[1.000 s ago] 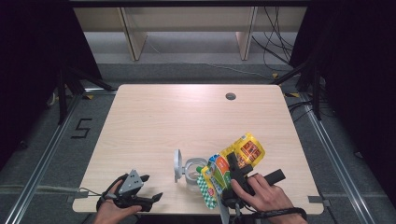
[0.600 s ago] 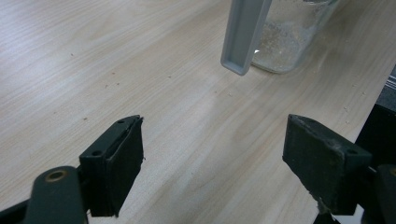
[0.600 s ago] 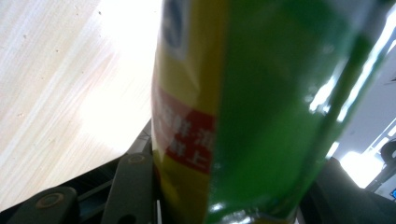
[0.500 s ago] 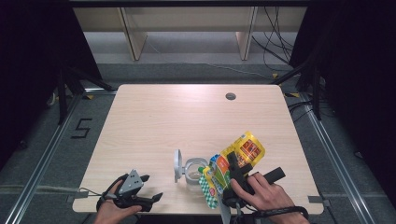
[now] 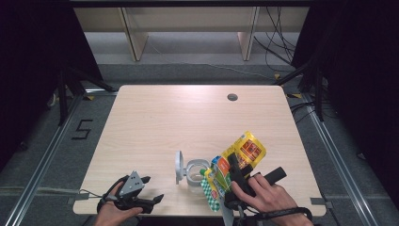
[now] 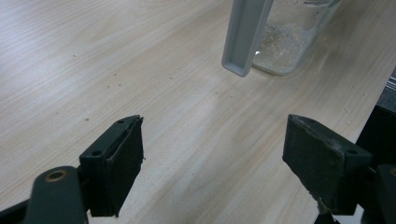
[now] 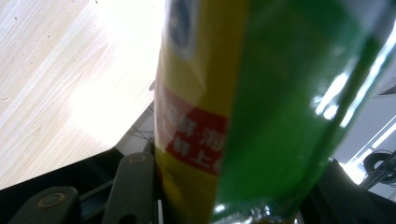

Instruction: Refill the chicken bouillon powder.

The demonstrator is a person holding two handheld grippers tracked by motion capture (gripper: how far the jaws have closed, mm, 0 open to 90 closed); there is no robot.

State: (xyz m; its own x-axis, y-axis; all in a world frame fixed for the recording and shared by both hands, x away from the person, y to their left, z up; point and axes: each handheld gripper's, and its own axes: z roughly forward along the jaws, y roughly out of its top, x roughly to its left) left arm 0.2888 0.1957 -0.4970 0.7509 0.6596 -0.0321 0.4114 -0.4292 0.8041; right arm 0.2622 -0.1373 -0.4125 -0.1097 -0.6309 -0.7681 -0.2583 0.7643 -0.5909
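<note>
Nothing has moved: right tongs (image 5: 235, 175) still clamp snack bag (image 5: 244, 150); left tongs (image 5: 149, 189) gape empty.

The snack bag (image 7: 243, 107) is too close and blurry. The clear jar (image 6: 292, 32) is cut off at the top.

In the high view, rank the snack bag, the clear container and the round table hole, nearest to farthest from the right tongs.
1. Snack bag: clamped in the right tongs.
2. Clear container: just left of them, lid flipped open.
3. Round hole: far side of the table.
</note>
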